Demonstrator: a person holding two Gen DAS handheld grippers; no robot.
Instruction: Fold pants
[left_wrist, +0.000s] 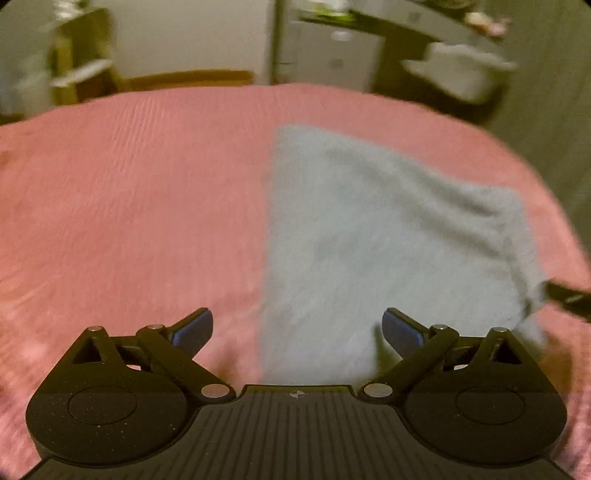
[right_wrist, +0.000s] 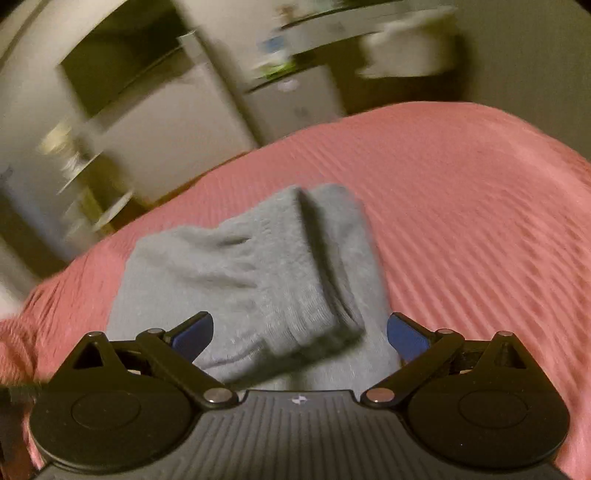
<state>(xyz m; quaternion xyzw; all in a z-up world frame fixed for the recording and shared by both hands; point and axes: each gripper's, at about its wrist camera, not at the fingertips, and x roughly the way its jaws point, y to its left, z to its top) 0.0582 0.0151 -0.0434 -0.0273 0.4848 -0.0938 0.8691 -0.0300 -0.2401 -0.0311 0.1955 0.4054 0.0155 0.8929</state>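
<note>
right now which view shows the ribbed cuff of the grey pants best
The right wrist view: the ribbed cuff sits close up between the open right gripper, its folded layers visible. The left wrist view shows the pants only as a flat, blurred grey shape on the pink bedspread; no cuff detail.

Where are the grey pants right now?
The grey pants lie folded on the pink bedspread, right of centre in the left wrist view, just ahead of both open grippers.

Motion blur and frame edges limiting both wrist views.

Furniture behind the bed (left_wrist: 147, 184) is smearing past recognition. The grey pants (left_wrist: 369, 240) are losing seam detail to blur, their near edge disappearing behind the left gripper (left_wrist: 297, 328). A dark object (left_wrist: 569, 299) touching the pants' corner is being cut by the right edge.
</note>
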